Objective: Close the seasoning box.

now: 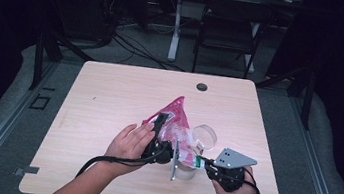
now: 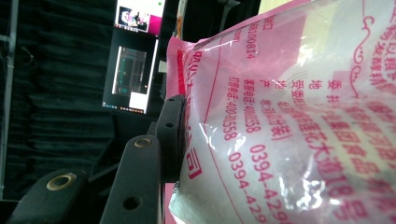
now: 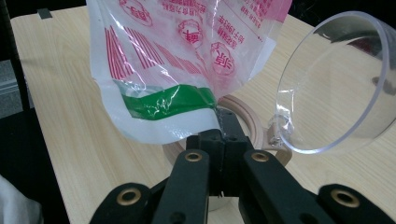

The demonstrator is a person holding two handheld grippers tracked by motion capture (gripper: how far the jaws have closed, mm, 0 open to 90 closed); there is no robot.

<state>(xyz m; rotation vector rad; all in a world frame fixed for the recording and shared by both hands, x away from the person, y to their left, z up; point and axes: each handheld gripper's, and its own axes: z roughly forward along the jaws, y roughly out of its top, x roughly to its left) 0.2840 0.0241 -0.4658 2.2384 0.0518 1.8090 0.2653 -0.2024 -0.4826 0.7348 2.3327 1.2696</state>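
Right tongs clenched on pink bag corner; left tongs grip bag's side; long axis slants away, tip far.

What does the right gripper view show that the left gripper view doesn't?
Right gripper view: the right gripper pinching the bag's bottom edge by a green stripe, a clear round lid, a wooden ring and the table. Left gripper view: one black pad pressed against the bag's side, with lit screens behind. Both share the pink-printed plastic bag.
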